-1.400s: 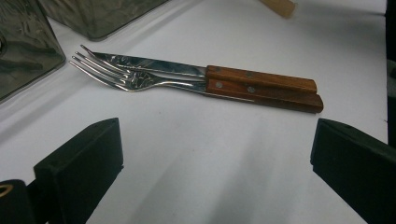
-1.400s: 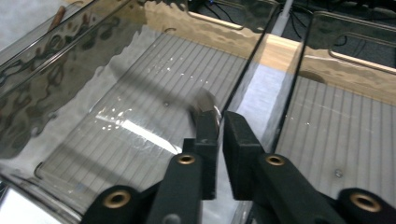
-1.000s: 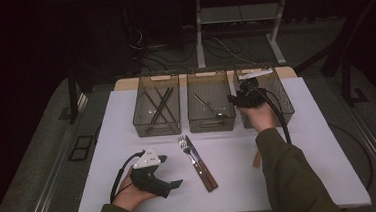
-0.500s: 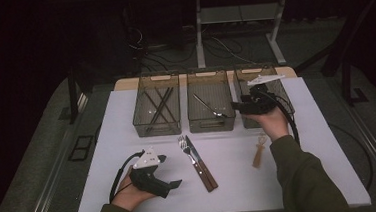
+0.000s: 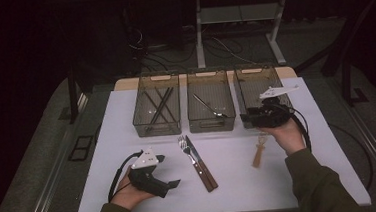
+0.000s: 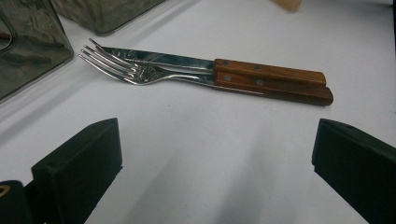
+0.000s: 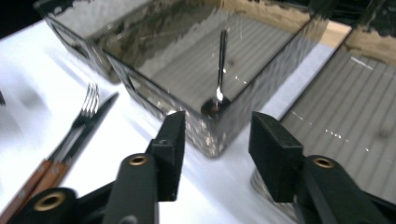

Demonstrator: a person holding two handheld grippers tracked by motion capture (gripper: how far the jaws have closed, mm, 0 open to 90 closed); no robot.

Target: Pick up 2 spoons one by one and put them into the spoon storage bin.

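Note:
A fork (image 5: 187, 149) and a knife (image 5: 200, 161) with wooden handles lie side by side on the white table (image 5: 301, 178). In the left gripper view the fork (image 6: 135, 74) and knife (image 6: 196, 63) lie ahead of my left gripper (image 6: 215, 140). That left gripper (image 5: 174, 183) rests at the front left, open, with nothing between its jaws. My right gripper (image 5: 247, 118) hovers at the front of the right bin (image 5: 257, 81) and points left. Its jaws (image 7: 217, 126) have just been closing and stand open on nothing, facing the middle bin (image 7: 187, 109) that holds a spoon (image 7: 220, 60).
Three smoky clear bins stand in a row at the back. The left bin (image 5: 157, 108) holds dark sticks, and the middle bin (image 5: 212, 120) holds the spoon (image 5: 208, 106). A small wooden utensil (image 5: 258, 152) lies on the table near my right hand.
My right hand has drawn its gripper back from over the right bin, toward the person and a little rightward. The left gripper has stayed put.

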